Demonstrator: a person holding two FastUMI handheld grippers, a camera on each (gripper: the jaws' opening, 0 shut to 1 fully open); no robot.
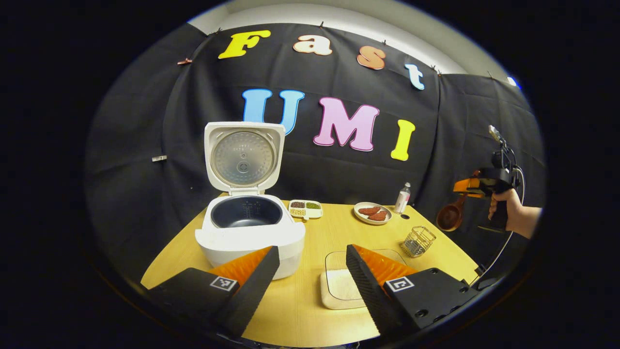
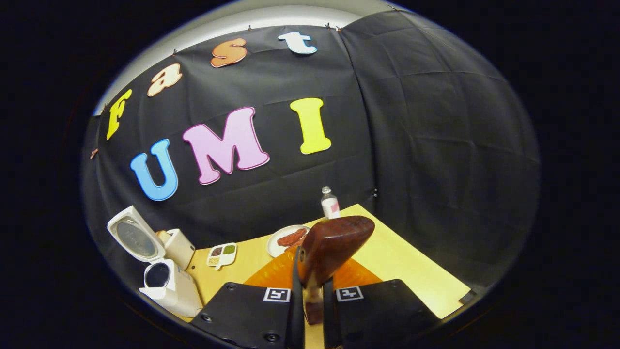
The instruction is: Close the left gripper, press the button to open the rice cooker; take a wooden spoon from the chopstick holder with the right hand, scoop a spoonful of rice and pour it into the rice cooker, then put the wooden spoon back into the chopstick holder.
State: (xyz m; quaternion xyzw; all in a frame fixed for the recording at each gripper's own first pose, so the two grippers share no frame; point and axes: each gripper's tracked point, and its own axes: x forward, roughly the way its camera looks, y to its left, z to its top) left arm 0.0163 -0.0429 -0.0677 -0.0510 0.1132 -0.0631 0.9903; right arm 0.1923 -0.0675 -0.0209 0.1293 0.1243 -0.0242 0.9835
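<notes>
Wooden spoon (image 2: 334, 242), handle partly hidden, clamped in right hand-held gripper (image 2: 314, 295); left hand-held gripper (image 1: 312, 271) gapes open.

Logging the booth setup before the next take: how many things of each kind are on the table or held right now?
Rice cooker: 1
Wooden spoon, held by the right gripper: 1
Chopstick holder: 1
Rice tray: 1
Divided dish of grains: 1
Plate: 1
Bottle: 1
Total: 7
</notes>
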